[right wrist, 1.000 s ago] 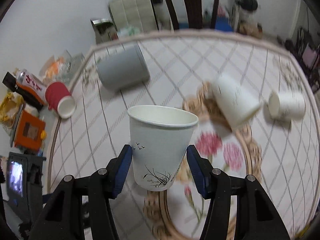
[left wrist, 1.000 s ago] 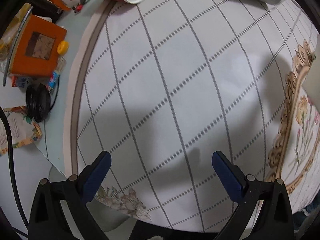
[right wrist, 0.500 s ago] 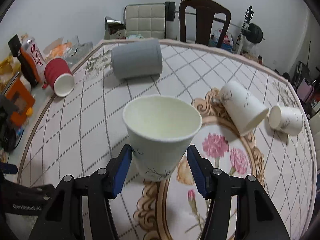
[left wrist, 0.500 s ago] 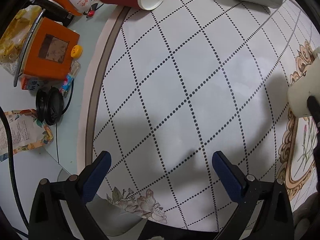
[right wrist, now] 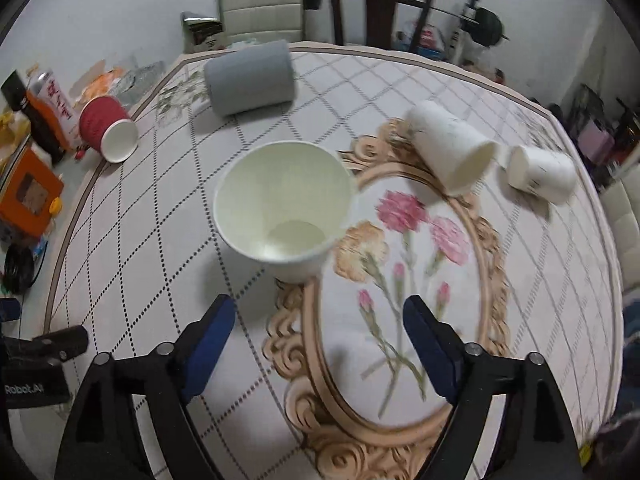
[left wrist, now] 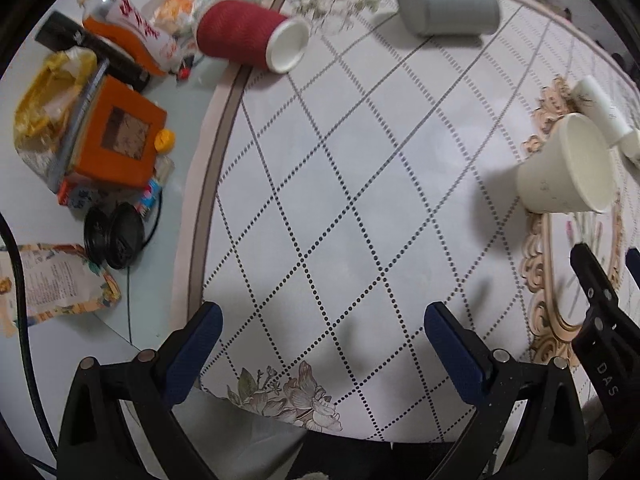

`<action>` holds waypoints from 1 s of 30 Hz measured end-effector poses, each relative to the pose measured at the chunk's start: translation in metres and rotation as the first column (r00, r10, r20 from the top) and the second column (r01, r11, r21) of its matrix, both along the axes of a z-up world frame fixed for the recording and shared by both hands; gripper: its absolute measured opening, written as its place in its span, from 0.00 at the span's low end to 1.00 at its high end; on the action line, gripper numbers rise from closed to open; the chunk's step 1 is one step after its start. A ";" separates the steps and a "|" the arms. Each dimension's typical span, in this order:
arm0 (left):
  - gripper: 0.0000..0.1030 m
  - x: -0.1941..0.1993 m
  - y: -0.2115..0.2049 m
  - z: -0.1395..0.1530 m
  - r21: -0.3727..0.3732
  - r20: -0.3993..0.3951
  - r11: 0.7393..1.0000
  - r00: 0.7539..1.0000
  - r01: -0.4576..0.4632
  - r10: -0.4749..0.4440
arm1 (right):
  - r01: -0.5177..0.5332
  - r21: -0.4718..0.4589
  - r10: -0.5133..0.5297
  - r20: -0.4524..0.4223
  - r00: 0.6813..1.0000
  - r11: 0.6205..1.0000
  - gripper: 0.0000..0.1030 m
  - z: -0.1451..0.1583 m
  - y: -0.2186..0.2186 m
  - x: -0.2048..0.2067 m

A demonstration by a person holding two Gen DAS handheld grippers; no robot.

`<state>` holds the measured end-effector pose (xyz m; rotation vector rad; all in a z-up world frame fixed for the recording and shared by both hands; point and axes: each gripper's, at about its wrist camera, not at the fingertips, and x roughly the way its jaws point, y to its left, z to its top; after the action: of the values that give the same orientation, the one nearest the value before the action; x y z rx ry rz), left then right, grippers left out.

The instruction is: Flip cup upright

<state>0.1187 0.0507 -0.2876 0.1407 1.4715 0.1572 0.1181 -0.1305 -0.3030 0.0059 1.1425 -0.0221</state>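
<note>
A white paper cup (right wrist: 285, 212) stands upright on the patterned tablecloth, mouth up; it also shows in the left wrist view (left wrist: 568, 168). My right gripper (right wrist: 316, 328) is open and empty, just behind and above the cup, apart from it. My left gripper (left wrist: 320, 340) is open and empty over the checked cloth near the table's left edge. A red ribbed cup (right wrist: 108, 134) (left wrist: 250, 34), a grey cup (right wrist: 250, 78) (left wrist: 446, 6) and two white paper cups (right wrist: 452, 146) (right wrist: 542, 174) lie on their sides.
Clutter sits off the cloth at the left: an orange box (left wrist: 116, 136), a yellow bag (left wrist: 48, 92), black round discs (left wrist: 114, 236), a leaflet (left wrist: 52, 284). A dark chair (right wrist: 382, 4) and a cream chair (right wrist: 262, 12) stand behind the table.
My right gripper has opened and let go of the white cup, which now stands on the cloth. The gripper has drawn back. My left gripper's view has tilted up toward the far cups.
</note>
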 end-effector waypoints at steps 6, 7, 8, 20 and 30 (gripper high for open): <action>1.00 -0.014 -0.005 0.037 -0.016 0.074 0.999 0.996 0.040 -0.039 | 0.119 -0.042 -0.118 0.026 0.993 0.992 0.99 0.037 -0.018 -0.022; 1.00 -0.017 -0.005 0.043 -0.024 0.085 0.999 0.996 0.042 -0.040 | 0.127 -0.044 -0.126 0.037 0.991 0.991 0.99 0.046 -0.020 -0.026; 1.00 -0.021 -0.007 0.052 -0.031 0.098 0.999 0.994 0.045 -0.041 | 0.133 -0.052 -0.131 0.041 0.991 0.990 0.99 0.053 -0.021 -0.028; 1.00 -0.086 -0.030 0.173 -0.088 0.307 0.991 0.949 0.096 -0.065 | 0.117 -0.059 -0.108 0.137 0.985 0.991 1.00 0.193 -0.037 -0.090; 1.00 -0.143 -0.038 0.244 -0.092 0.440 0.990 0.896 0.103 -0.052 | 0.099 -0.066 -0.079 0.257 0.963 0.993 1.00 0.293 -0.048 -0.159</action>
<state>-0.0238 0.0130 -0.0432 0.0653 1.0193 0.0348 -0.0405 -0.1783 -0.0096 -0.0094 0.8837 -0.1431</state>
